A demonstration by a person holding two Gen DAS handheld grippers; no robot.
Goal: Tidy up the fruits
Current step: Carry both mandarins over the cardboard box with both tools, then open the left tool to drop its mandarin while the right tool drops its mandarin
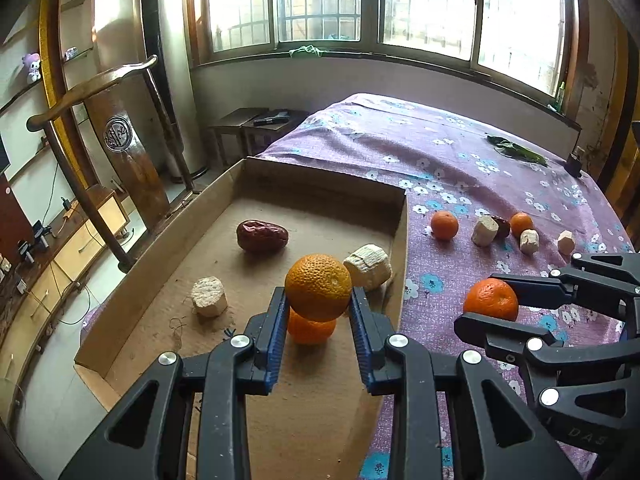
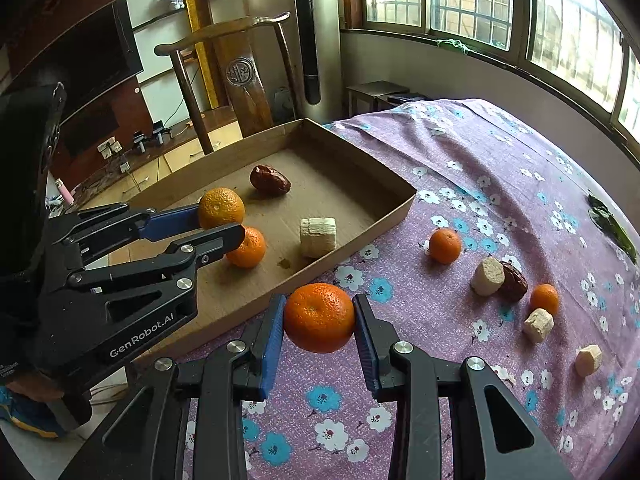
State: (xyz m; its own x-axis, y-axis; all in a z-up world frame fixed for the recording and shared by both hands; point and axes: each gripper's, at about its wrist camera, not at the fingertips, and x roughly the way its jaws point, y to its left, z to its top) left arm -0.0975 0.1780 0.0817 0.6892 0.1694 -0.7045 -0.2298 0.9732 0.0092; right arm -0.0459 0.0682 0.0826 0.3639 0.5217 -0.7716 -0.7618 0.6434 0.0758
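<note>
Left tool [image 1: 319, 312] grips a mandarin [image 1: 318, 286] at lower centre, above a second mandarin [image 1: 311, 330] in the cardboard tray [image 1: 256, 168]; right tool [image 2: 319, 322] grips another mandarin [image 2: 319, 317] over the floral bedspread [image 2: 460, 168]; loose mandarins, a date [image 2: 514, 276] and pale chunks lie right of frame.

Both tools [image 1: 319, 300] [image 2: 319, 316] apparently clamped.

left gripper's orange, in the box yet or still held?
Held, not released. The left gripper is shut on the orange, above the cardboard box and over another orange lying on the box floor.
</note>
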